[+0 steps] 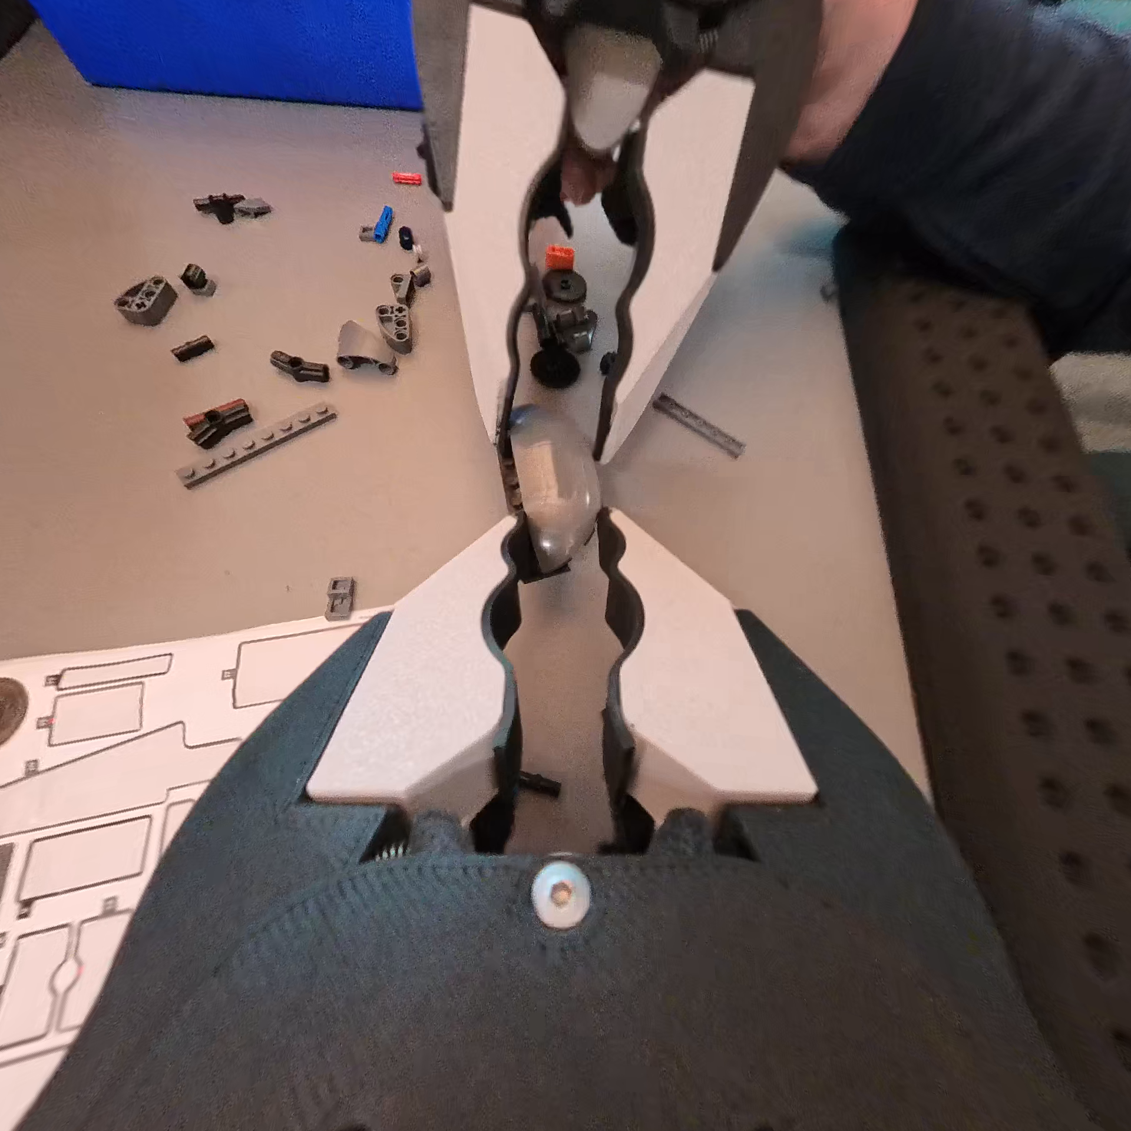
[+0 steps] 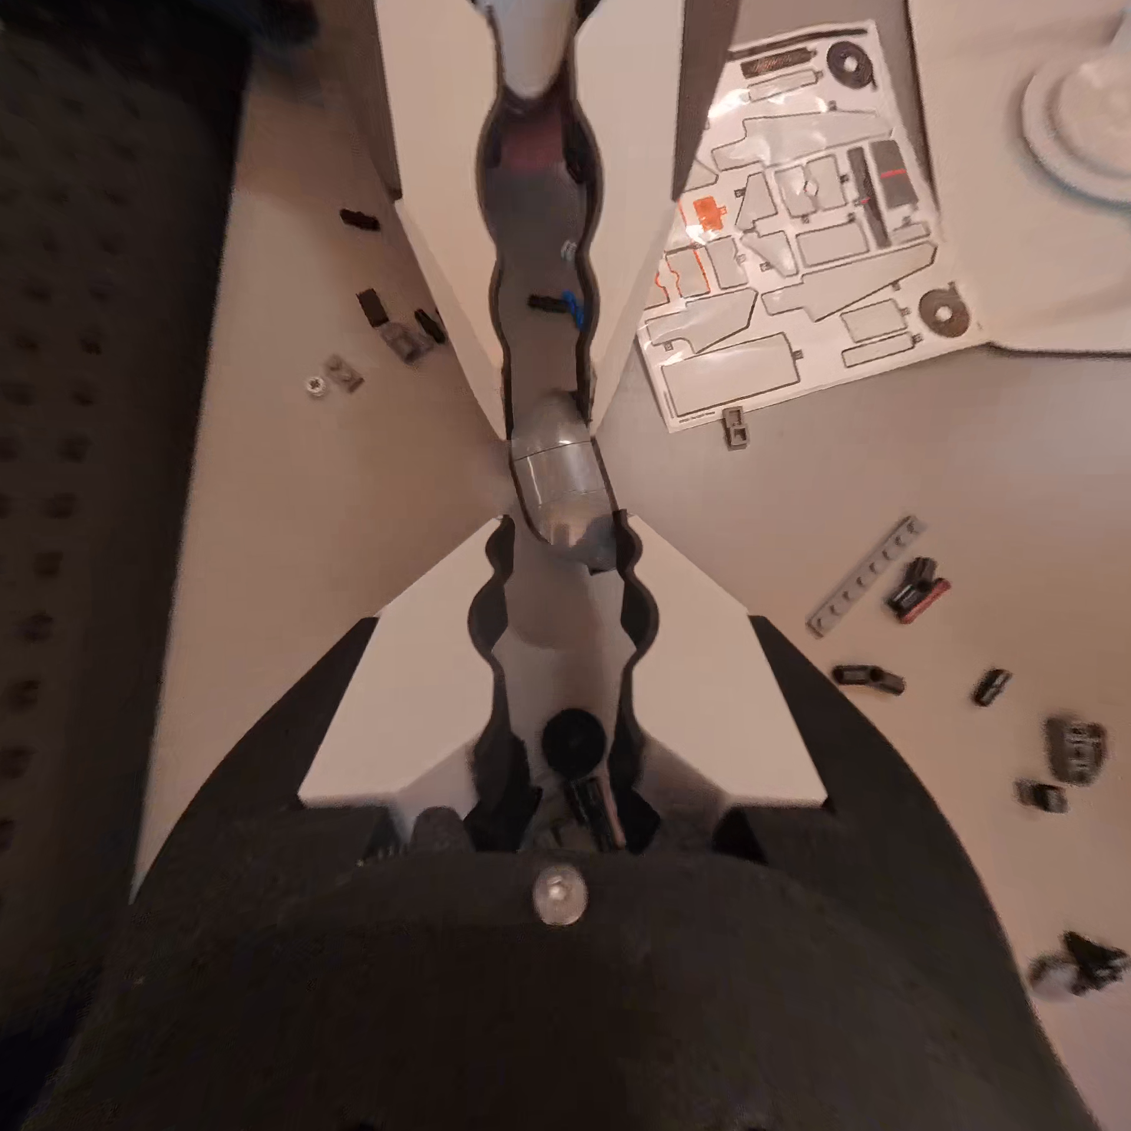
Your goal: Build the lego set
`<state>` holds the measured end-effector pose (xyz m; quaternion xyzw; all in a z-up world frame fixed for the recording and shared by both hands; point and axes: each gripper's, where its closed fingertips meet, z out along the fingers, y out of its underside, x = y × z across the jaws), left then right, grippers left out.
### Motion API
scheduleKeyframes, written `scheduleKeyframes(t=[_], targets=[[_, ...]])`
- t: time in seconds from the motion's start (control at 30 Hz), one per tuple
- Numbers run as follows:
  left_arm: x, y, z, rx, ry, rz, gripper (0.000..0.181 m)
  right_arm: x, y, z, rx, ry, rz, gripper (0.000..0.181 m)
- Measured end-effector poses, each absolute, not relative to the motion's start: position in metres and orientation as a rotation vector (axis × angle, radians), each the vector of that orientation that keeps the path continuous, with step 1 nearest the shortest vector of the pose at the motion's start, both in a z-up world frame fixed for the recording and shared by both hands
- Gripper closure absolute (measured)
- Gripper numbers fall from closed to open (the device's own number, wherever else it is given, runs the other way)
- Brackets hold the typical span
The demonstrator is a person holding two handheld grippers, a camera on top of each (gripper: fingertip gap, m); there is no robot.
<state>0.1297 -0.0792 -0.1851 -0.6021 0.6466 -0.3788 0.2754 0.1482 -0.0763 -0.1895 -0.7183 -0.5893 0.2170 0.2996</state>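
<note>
A rounded grey Lego shell piece hangs above the table between my two grippers, which face each other tip to tip. My left gripper comes from below in the left wrist view and is shut on the piece's near end. My right gripper comes from above there and is shut on its far end. The right wrist view shows the same piece with my right gripper at the bottom and my left gripper at the top. A partly built model with a black wheel and an orange part stands on the table beyond.
Loose dark and grey parts and a long grey plate lie on the table. A sticker sheet lies flat, with a small grey bracket beside it. A blue box, a dotted chair seat, a person's arm and a white dish border the space. The tips of both grippers are at nearly the same place. From either gripper's tips it is about 8 centimeters to the small grey bracket. It is also in sight in the left wrist view.
</note>
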Motion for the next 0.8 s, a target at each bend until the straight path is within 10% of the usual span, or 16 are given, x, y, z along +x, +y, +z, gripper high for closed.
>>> scheduleKeyframes(t=[0.47, 0.8], targets=[[0.13, -0.077, -0.152, -1.691, 1.458, -1.55, 0.161, 0.138, -0.071, -0.172, -1.719, -1.592, 0.408, 0.158], [0.133, -0.064, -0.157, -1.404, 1.64, -0.86, 0.151, 0.144, -0.066, -0.167, -1.81, -1.494, 0.498, 0.159]])
